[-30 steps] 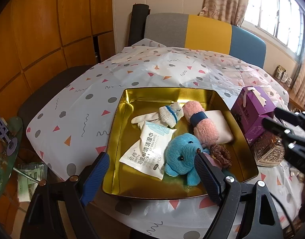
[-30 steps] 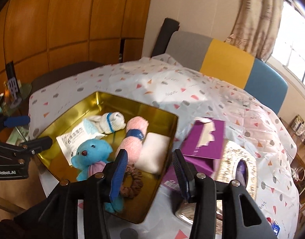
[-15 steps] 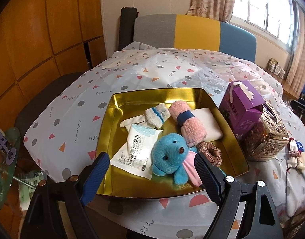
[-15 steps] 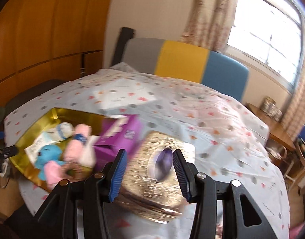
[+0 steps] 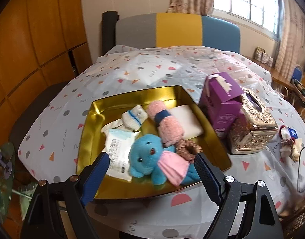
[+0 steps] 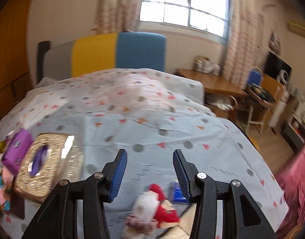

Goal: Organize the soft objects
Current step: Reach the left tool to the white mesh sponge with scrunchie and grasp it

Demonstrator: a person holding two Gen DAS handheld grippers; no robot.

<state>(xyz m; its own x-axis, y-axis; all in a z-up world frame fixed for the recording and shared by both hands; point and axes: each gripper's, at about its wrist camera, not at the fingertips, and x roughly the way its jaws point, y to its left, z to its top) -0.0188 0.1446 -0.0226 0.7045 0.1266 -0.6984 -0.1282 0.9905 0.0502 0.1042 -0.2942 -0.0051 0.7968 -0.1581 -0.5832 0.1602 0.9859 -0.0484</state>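
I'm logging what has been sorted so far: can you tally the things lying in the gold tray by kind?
In the gold tray:
Plush toys: 1, blue toy
Rolled socks: 1
Rolled towels: 1, pink
White pads: 1
Wipe packets: 1
Scrunchies: 1, brown
Total: 6

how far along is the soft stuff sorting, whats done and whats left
Done: the gold metal tray already holds a blue plush toy, rolled pink towel, white sock, wipes packet and brown scrunchie.
In hand: nothing; the left gripper and right gripper are both open.
Left: the red and white soft toy lies on the tablecloth under the right gripper, likely next.
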